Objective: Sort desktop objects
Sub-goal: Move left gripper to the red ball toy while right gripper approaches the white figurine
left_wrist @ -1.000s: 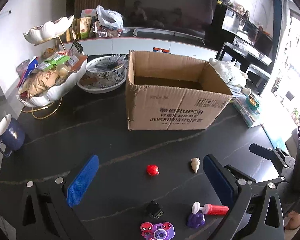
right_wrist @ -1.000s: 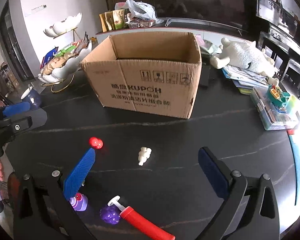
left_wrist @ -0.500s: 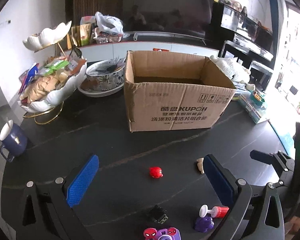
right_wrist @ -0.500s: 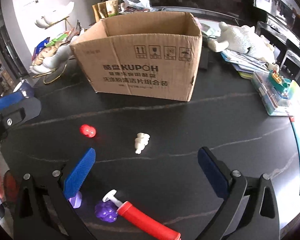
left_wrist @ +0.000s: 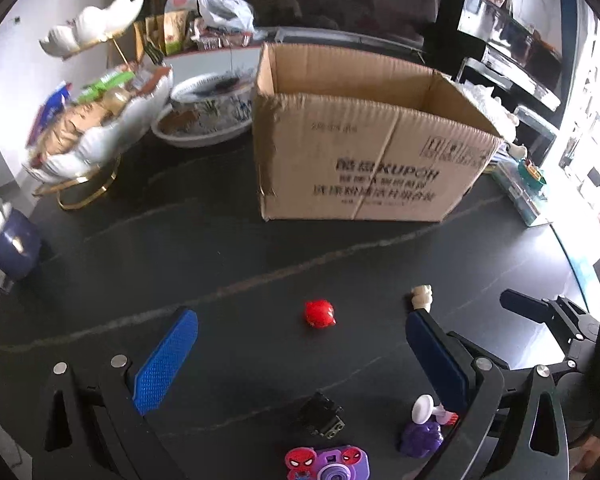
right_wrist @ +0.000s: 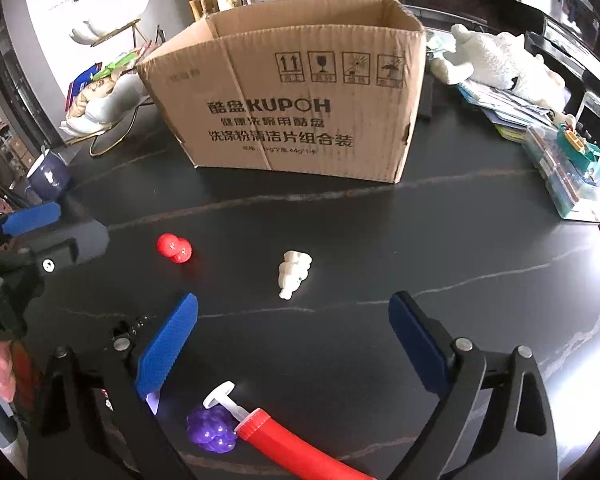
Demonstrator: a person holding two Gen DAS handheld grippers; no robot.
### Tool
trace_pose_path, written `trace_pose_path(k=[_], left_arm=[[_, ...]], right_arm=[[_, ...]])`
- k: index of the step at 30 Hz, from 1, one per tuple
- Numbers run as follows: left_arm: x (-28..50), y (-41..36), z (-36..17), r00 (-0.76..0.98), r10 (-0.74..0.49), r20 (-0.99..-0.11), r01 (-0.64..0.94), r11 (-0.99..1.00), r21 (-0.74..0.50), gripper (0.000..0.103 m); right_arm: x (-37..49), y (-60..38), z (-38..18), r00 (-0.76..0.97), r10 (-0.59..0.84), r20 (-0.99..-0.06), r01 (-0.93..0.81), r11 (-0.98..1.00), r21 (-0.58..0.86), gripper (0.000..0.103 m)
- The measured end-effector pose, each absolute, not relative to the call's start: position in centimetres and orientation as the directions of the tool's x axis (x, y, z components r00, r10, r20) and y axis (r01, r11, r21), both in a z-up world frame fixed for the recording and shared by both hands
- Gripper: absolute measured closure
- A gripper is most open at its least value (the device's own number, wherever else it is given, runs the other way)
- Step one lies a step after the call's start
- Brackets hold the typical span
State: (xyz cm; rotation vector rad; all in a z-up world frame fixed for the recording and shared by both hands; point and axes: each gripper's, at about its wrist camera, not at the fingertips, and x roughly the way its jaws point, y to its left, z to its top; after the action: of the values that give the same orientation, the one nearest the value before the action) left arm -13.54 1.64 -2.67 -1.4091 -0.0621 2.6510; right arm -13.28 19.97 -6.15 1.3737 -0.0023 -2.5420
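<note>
Both views drew nearer the cardboard box [right_wrist: 300, 92]. Left tongs [left_wrist: 300, 356] and right tongs [right_wrist: 294, 344] gape, empty. Red toy [left_wrist: 319, 313] and white figure [right_wrist: 294, 272] lie on tabletop [right_wrist: 460, 240], before the box.

A broad strip of bare black tabletop [right_wrist: 440, 232] is left between the cardboard box [right_wrist: 300, 112] and the small toys, where a gripper could pass. Nearer in, the way is dotted by the red toy [right_wrist: 175, 248] and the white figure [right_wrist: 294, 273], set apart with a gap between. The right edge is crowded by a plastic case [right_wrist: 568, 172] and a plush toy [right_wrist: 504, 64].
</note>
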Motion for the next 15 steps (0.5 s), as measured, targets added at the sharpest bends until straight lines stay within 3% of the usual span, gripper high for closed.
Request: trace_pose_path(k=[15], left_arm=[[-14.3,2.4,-3.8,-0.534,0.157,-0.831,-0.105,-0.987,-0.119,0.001]], right_arm=[[-14.4,18.8,-7.6,-0.506,-0.225,-0.833,0.243,-0.963,0.113,0.025]])
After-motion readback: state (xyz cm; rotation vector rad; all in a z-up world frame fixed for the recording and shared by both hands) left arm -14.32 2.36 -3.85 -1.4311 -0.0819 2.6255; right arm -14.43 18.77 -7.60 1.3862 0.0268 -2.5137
